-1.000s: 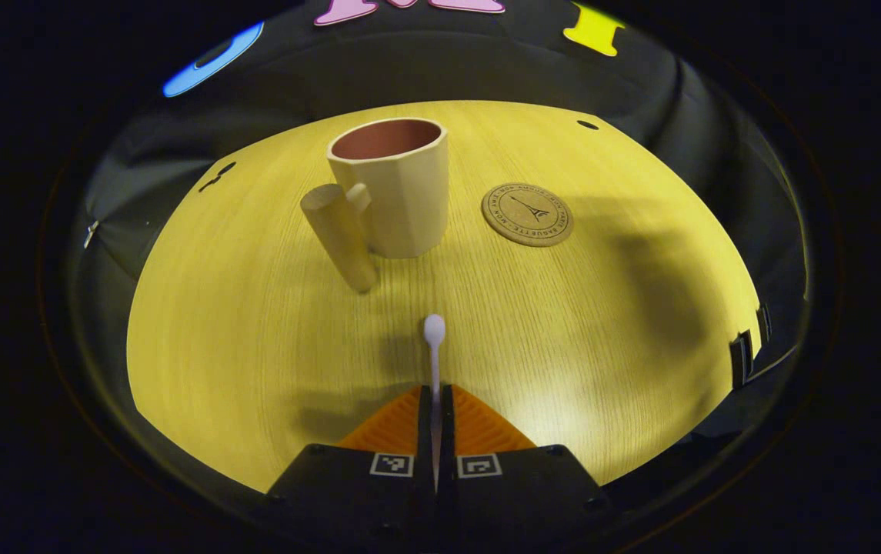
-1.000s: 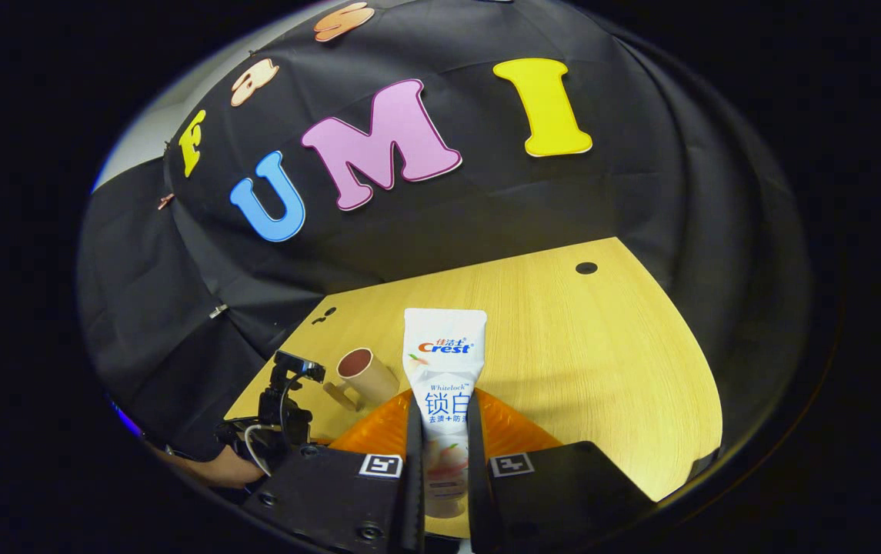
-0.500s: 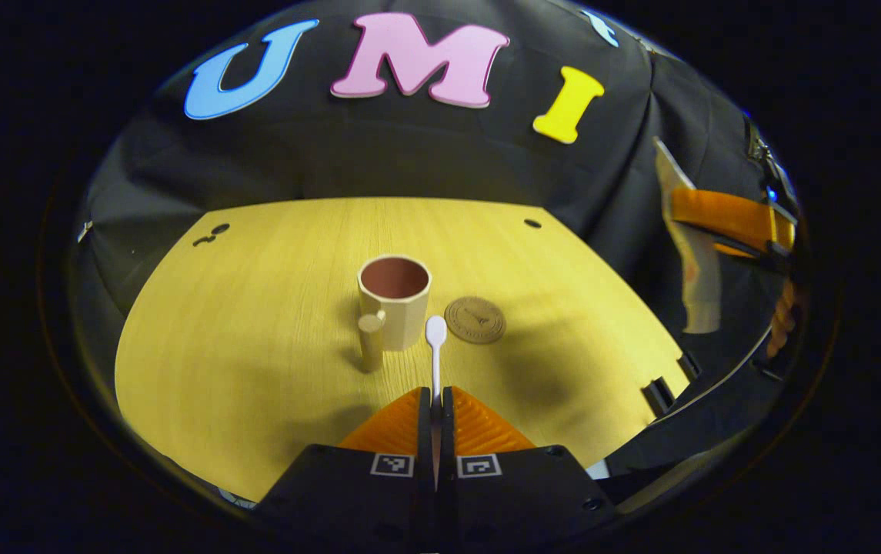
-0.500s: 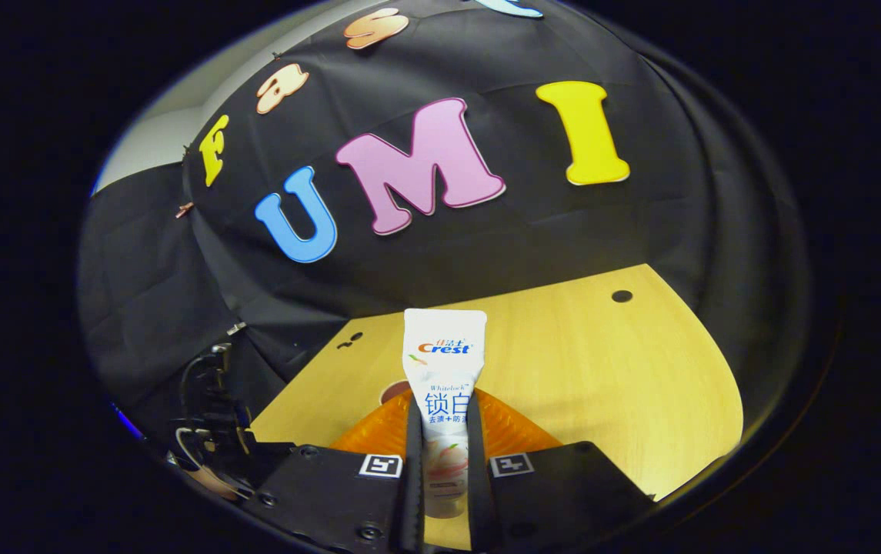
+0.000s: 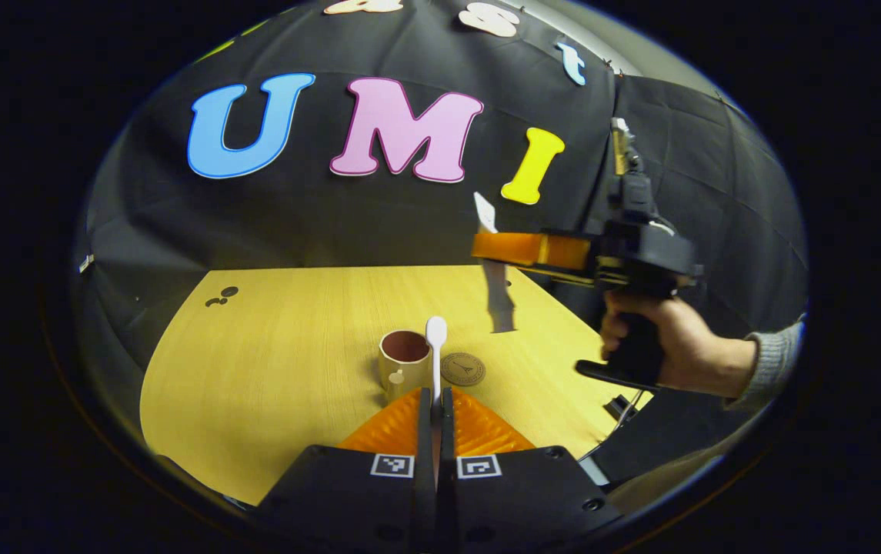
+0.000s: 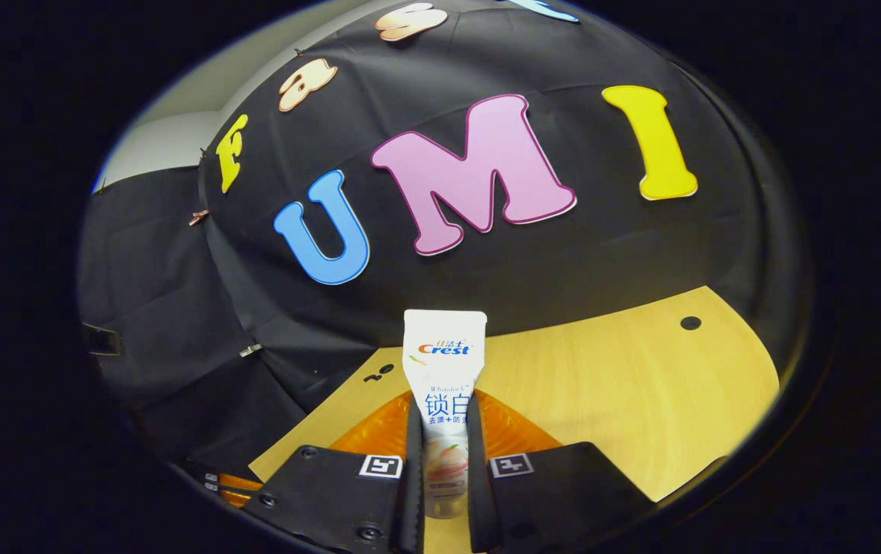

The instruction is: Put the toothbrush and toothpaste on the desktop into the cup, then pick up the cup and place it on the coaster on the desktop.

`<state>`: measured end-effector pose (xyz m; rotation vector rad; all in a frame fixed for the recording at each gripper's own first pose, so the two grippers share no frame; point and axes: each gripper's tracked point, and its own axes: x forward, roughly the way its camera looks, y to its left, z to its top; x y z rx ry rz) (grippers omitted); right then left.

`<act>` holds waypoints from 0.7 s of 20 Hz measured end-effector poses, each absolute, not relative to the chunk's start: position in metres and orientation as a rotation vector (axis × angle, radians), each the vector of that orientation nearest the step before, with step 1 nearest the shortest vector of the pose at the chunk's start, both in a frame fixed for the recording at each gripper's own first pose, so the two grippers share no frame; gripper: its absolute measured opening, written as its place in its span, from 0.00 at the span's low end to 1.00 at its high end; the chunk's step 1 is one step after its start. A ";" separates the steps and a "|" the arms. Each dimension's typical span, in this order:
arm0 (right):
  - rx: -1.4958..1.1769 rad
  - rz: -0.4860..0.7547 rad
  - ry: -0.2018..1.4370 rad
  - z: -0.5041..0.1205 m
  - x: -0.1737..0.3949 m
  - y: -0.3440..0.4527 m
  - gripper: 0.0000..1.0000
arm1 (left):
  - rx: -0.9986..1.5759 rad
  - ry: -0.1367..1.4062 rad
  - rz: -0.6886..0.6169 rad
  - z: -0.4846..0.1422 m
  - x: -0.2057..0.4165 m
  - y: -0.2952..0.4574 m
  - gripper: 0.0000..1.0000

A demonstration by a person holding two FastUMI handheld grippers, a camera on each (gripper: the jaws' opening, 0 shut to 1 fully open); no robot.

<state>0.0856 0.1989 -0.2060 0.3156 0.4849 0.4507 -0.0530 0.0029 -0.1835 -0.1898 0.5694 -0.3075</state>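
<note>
Honestly, both loads hang high above the cup [image 5: 403,360], which stands on the desktop [image 5: 271,346] just beside the coaster [image 5: 462,368]. The left gripper [image 5: 435,396] is clenched on the toothbrush [image 5: 435,346]; the right gripper [image 6: 444,431] clamps the toothpaste [image 6: 444,362]. Dropped from up there, either could miss the rim or tip the cup.

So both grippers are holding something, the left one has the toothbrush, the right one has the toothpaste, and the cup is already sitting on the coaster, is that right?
Not quite. In the left gripper view the cup stands on the bare desktop beside the coaster, not on it. The rest holds: the left gripper is shut on the toothbrush, and the right gripper on the toothpaste.
</note>
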 end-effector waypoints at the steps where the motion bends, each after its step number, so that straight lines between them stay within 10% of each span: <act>1: 0.320 0.461 0.487 -0.214 0.092 0.209 0.26 | -0.200 0.565 -0.309 -0.182 -0.057 0.007 0.06; 14: 0.229 0.381 0.576 -0.343 0.140 0.243 0.27 | -0.235 0.596 -0.243 -0.196 -0.094 0.066 0.06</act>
